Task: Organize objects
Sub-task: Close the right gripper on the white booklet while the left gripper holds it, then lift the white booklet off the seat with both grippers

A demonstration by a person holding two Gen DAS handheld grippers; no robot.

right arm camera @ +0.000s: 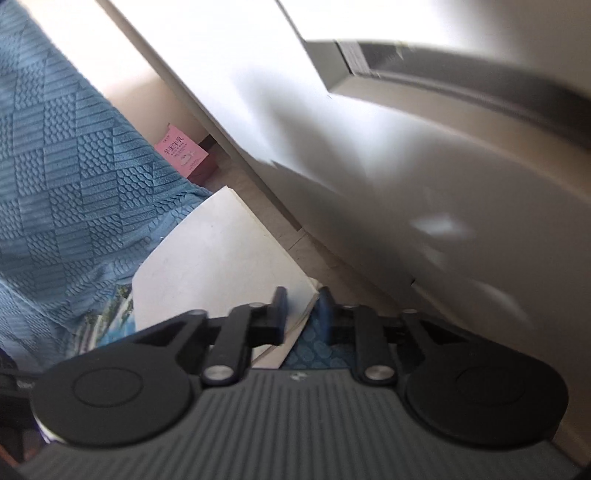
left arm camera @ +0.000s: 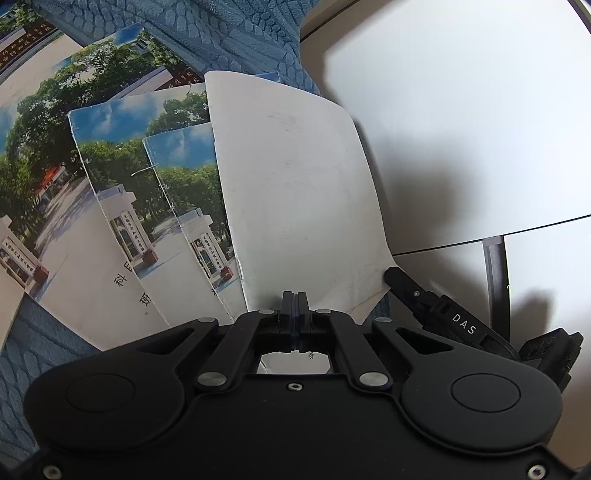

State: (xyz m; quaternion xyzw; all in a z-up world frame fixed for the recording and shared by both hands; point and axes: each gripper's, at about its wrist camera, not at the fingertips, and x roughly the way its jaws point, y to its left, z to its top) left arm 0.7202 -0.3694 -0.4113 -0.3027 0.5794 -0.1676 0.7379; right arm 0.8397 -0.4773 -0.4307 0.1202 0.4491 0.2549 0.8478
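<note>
A white-backed booklet (left arm camera: 295,184) lies face down on top of several photo-cover booklets (left arm camera: 122,158) fanned out on a blue textured cloth (left arm camera: 229,33). My left gripper (left arm camera: 294,295) is shut on the white booklet's near edge. One finger of my right gripper (left arm camera: 406,284) reaches the booklet's lower right corner. In the right wrist view the same booklet (right arm camera: 214,258) curls up slightly, and its corner edge runs into the gap of my right gripper (right arm camera: 302,308). The jaws there stand a little apart, and the pads do not visibly press the paper.
A white tabletop (left arm camera: 461,129) borders the cloth on the right, with a dark seam and leg near it. In the right wrist view a white furniture panel (right arm camera: 369,147) fills the right side, and a pink carton (right arm camera: 183,155) stands on the floor beyond the blue cloth (right arm camera: 66,166).
</note>
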